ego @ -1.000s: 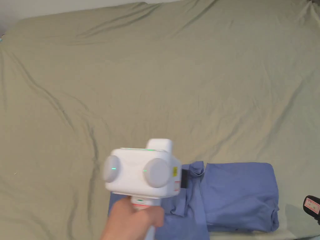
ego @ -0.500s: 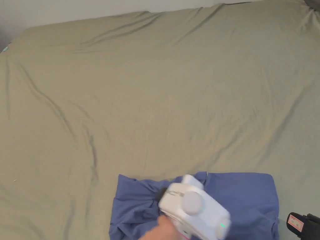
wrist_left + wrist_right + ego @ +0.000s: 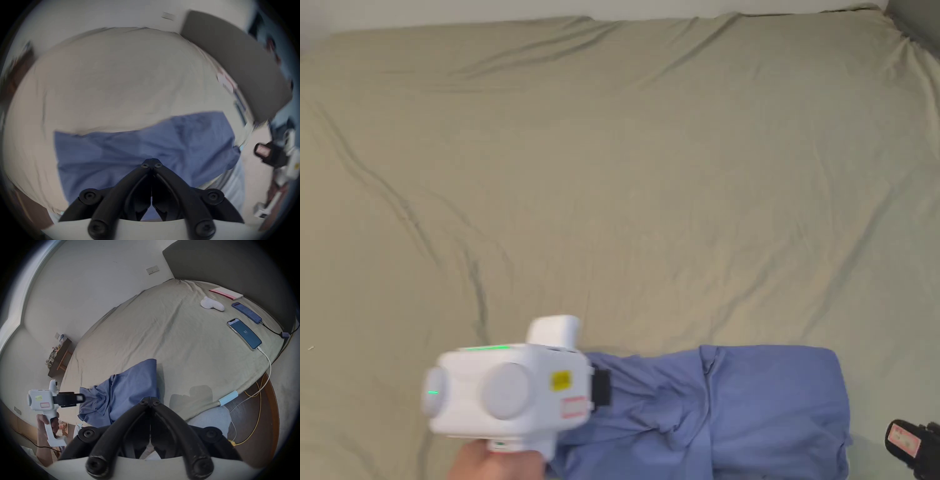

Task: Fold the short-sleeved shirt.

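A blue short-sleeved shirt [image 3: 750, 406] lies partly folded on the olive bed sheet [image 3: 625, 187], near the front edge. Its right half is flat and its left end is bunched. My left gripper [image 3: 603, 387] is at that left end, white body held in a hand, jaws pointing right. Its jaws are shut [image 3: 151, 160], with the shirt's creases [image 3: 123, 151] running in toward their tips. The bunched end [image 3: 90, 392] rises at that gripper's tip [image 3: 81, 398]. My right gripper [image 3: 151, 398] is shut on nothing, off the shirt's right side [image 3: 915, 440].
At the bed's far right lie a phone [image 3: 244, 334] on a white cable, a blue power strip [image 3: 246, 313], a white object [image 3: 211, 304] and a book [image 3: 226, 293], below a dark headboard [image 3: 227, 264]. A small side table [image 3: 59, 356] stands by the wall.
The left gripper dipped over the shirt's middle, then moved left to its left end. The shirt's left part now lies stretched out with creases toward the jaws. The head camera shifted.
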A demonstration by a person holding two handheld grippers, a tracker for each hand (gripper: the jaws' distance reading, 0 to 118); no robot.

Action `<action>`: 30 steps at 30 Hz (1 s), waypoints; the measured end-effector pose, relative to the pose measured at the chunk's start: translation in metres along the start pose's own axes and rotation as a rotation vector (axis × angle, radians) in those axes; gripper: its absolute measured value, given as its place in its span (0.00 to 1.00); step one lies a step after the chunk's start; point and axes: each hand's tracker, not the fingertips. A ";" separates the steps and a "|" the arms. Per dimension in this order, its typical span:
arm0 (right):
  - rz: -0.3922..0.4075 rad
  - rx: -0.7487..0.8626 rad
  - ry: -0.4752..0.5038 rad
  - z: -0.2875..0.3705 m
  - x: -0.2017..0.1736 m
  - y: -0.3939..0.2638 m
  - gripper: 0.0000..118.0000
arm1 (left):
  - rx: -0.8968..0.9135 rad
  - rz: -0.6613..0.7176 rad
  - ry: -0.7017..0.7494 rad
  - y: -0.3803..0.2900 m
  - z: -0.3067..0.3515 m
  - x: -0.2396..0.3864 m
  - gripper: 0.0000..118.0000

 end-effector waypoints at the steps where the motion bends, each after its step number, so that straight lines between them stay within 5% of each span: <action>1: 0.007 -0.006 0.002 -0.003 -0.004 0.001 0.00 | 0.004 0.026 -0.022 0.002 0.008 -0.022 0.00; 6: 0.049 -0.017 -0.007 -0.013 -0.025 0.008 0.00 | -0.008 0.016 -0.036 0.003 0.027 -0.081 0.00; 7: 0.054 -0.018 -0.006 -0.014 -0.029 0.008 0.00 | -0.022 0.020 -0.091 0.002 0.025 -0.084 0.09; 8: 0.062 -0.020 0.001 -0.013 -0.033 0.008 0.00 | -0.039 0.042 -0.153 0.005 0.023 -0.091 0.45; 9: 0.066 -0.021 0.003 -0.014 -0.037 0.008 0.00 | -0.101 0.053 -0.224 0.006 0.012 -0.096 0.99; 17: 0.100 -0.039 -0.007 -0.015 -0.048 0.008 0.00 | -0.175 0.190 -0.404 0.005 -0.046 -0.109 0.86; 20: 0.097 -0.034 -0.012 -0.014 -0.048 0.009 0.00 | -0.208 0.257 -0.506 0.002 -0.060 -0.111 0.53; 21: 0.093 -0.033 -0.013 -0.013 -0.049 0.010 0.00 | -0.197 0.272 -0.441 0.000 -0.065 -0.110 0.15; 22: 0.092 -0.032 -0.013 -0.013 -0.049 0.010 0.00 | -0.174 0.233 -0.365 0.000 -0.068 -0.110 0.09; 25: 0.092 -0.025 -0.011 -0.009 -0.052 0.010 0.00 | -0.173 0.362 -0.454 -0.007 -0.056 -0.116 0.09; 30: 0.096 -0.022 -0.009 -0.007 -0.056 0.009 0.00 | -0.098 0.334 -0.376 -0.001 -0.027 -0.142 0.07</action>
